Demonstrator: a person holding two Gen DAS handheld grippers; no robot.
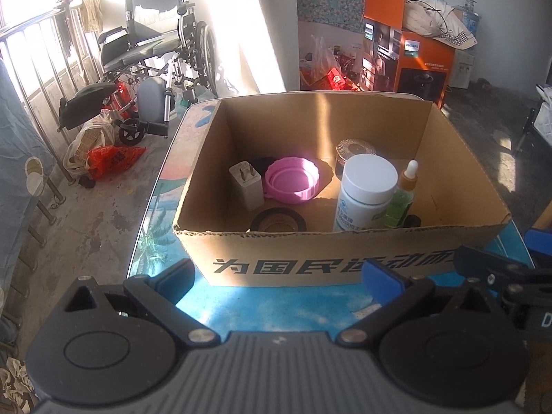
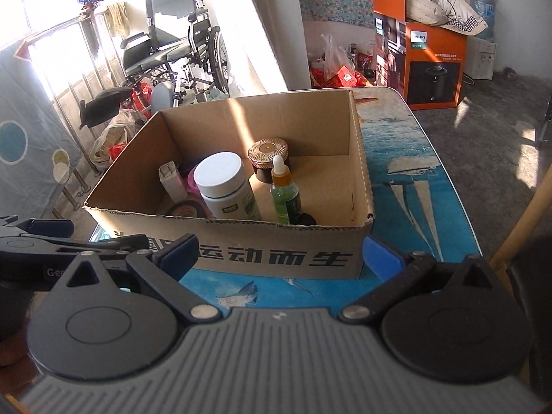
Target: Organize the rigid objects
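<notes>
Cardboard fills your view: an open box (image 1: 345,262) sits on the blue printed table (image 2: 414,179), with black characters across its near wall. Your left gripper (image 1: 279,276) hangs just short of that wall, blue-padded fingers (image 1: 179,274) spread wide and nothing between them. Your right gripper (image 2: 281,253) is released the same way, empty, its fingers (image 2: 381,255) also spread wide close to the near wall of the box; in the left wrist view it shows at about 3 o'clock, alongside.

Everything to be sorted already lies inside the box. Taking the white-capped bottle (image 1: 367,189) as your centre in the left view, the green dropper bottle (image 1: 403,196) stands upright just beside it at 3 o'clock, too close to tell if they touch. The jar with the ribbed gold lid (image 2: 268,158) sits at 12 o'clock, near the back wall. The pink ring-shaped lid (image 1: 293,179) lies at 9 o'clock, and the white charger plug (image 1: 246,186) stands on end beyond it, prongs up. A black roll of tape (image 1: 277,220) lies flat at 8 o'clock against the near wall. A small dark cap (image 2: 305,220) rests at the foot of the dropper bottle.

Beyond the table, at 11 o'clock, you have a wheelchair (image 1: 158,48); at 1 o'clock, an orange carton (image 2: 431,65).
</notes>
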